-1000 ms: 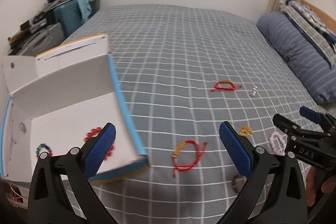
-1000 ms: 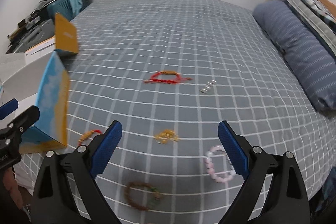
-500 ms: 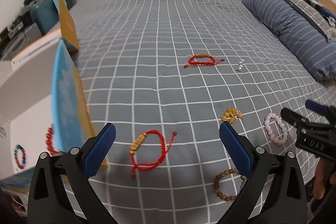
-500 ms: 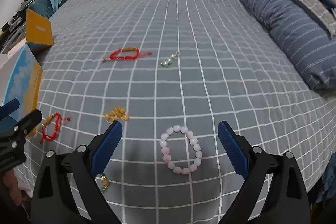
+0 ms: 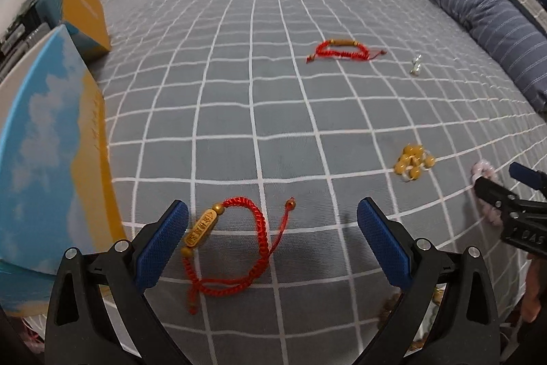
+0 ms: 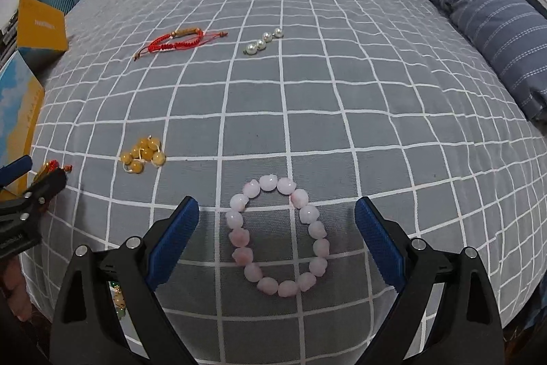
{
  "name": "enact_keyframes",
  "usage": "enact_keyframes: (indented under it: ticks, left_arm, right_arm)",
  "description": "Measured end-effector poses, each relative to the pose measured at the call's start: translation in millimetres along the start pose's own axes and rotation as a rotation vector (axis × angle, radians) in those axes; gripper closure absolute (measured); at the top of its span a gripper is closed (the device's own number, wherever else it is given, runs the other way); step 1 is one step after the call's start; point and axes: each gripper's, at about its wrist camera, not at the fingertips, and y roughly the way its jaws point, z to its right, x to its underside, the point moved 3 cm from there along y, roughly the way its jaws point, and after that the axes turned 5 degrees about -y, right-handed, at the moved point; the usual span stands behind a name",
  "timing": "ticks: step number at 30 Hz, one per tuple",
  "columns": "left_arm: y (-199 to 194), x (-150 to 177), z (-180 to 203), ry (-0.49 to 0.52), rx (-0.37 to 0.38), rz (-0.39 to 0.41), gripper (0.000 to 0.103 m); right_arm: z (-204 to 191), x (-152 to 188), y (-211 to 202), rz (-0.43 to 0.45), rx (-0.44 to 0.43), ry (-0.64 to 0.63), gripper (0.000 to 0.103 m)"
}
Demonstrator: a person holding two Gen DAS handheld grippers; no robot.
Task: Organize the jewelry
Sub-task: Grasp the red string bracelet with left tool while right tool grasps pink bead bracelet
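Checked bedspread (image 5: 273,125), brown bracelet (image 5: 389,303) hidden behind left gripper (image 5: 271,245)

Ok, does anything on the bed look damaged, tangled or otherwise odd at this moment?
Mostly no. The amber beads lie bunched in a heap with a thread end sticking out, not in a ring like the pink bead bracelet, and the pearls form a short row. Whether either is broken, I cannot tell.

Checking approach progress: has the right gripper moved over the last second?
Yes. The right gripper has come forward and down over the bed; the pink bead bracelet now lies between its open fingers.
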Motion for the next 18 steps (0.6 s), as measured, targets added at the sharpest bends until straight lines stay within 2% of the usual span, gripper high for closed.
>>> enact_keyframes:
  ticks: [5, 8, 9, 10, 12, 13, 14, 15, 18]
  left_arm:
    - [8.6, 2.1, 0.2, -0.013, 0.003, -0.019, 0.006]
    - [10.7, 2.7, 0.4, -0.018, 0.008, -0.027, 0.007]
    - [11.5, 3.5, 0.1, -0.022, 0.02, -0.038, 0.01]
    - [11.8, 4.2, 0.4, -0.021, 0.03, -0.049, 0.021]
    - [13.5, 4.6, 1.1, -0.021, 0.041, -0.068, 0.033]
    - [12.9, 5.3, 1.0, -0.023, 0.043, -0.069, 0.039]
    - [12.6, 5.5, 1.3, -0.024, 0.049, -0.071, 0.044]
    - [12.7, 5.8, 1.9, -0.023, 0.052, -0.075, 0.054]
    - [12.3, 5.7, 2.2, -0.025, 0.058, -0.082, 0.074]
  right_arm:
    - [1.3, -1.2, 4.1, -0.014, -0.008, 0.01, 0.015]
    - [-0.4, -0.7, 8.5, -0.034, -0.015, 0.006, 0.026]
    - [-1.0, -0.8, 11.1, -0.042, -0.015, 0.005, 0.029]
    - [-1.4, -0.9, 12.2, -0.048, -0.015, 0.005, 0.032]
    - [-3.1, -1.3, 13.9, -0.056, -0.016, 0.001, 0.041]
    - [-3.4, -1.3, 14.0, -0.056, -0.015, -0.002, 0.042]
    - [-3.8, -1.4, 14.0, -0.057, -0.017, -0.002, 0.047]
    - [-3.9, -1.1, 13.9, -0.06, -0.022, -0.001, 0.055]
    - [-3.0, -1.0, 13.8, -0.066, -0.024, 0.002, 0.067]
